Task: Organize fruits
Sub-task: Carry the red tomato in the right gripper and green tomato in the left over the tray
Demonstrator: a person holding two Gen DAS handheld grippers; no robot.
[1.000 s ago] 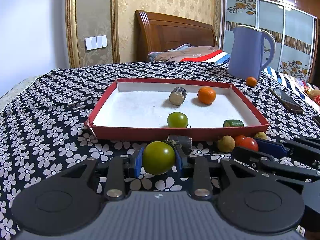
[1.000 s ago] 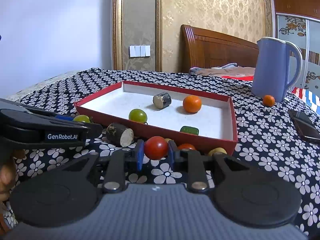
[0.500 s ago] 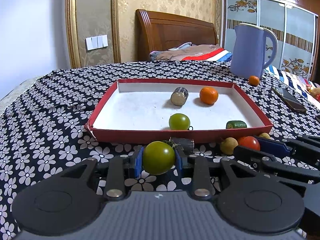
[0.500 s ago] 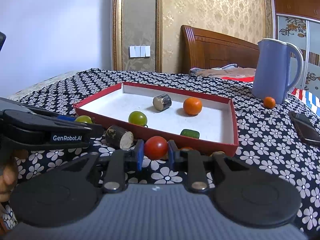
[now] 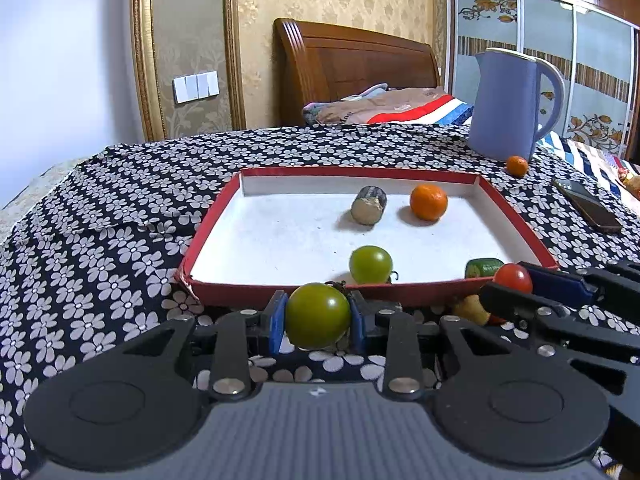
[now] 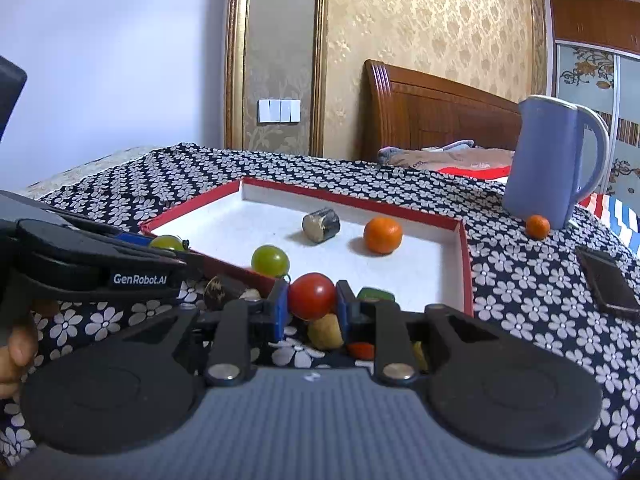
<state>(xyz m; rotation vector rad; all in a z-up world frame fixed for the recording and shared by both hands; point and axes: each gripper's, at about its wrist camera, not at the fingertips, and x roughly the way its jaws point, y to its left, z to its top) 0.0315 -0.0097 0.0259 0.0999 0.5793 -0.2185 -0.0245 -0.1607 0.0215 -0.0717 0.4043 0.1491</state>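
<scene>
Hidden or unclear: under the right gripper (image 6: 311, 306) a yellowish round fruit (image 6: 326, 331) shows only in part between the blue pads, with a red fruit (image 6: 361, 349) below it cut off by the gripper body. A dark cut-ended piece (image 6: 221, 287) to that gripper's left is half covered by the left gripper's side. A fingertip (image 6: 19, 346) shows at the frame edge; the rest of the hand is out of view. The green item (image 6: 375, 294) in the tray's near corner is too covered to identify.

Grips: the left gripper (image 5: 316, 316) is clamped on a green tomato (image 5: 318, 315), held just short of the near wall of the red tray (image 5: 208, 236). The right gripper is clamped on a red tomato (image 6: 312, 296), level with the tray's near rim.

Orientation: both held tomatoes are round, with no long axis to report. The short log-like piece (image 5: 369, 211) beyond the left gripper lies on its side, cut face toward the camera.

View differences: the left wrist view shows the right gripper's fingers side-on with the red tomato (image 5: 513, 279) between them; the right wrist view shows the left gripper's branded side and the green tomato (image 6: 167, 242). Both show a loose green tomato (image 5: 371, 265), an orange (image 5: 428, 202), a blue jug (image 5: 512, 104), a small orange (image 5: 517, 166) and a phone (image 5: 587, 210)
</scene>
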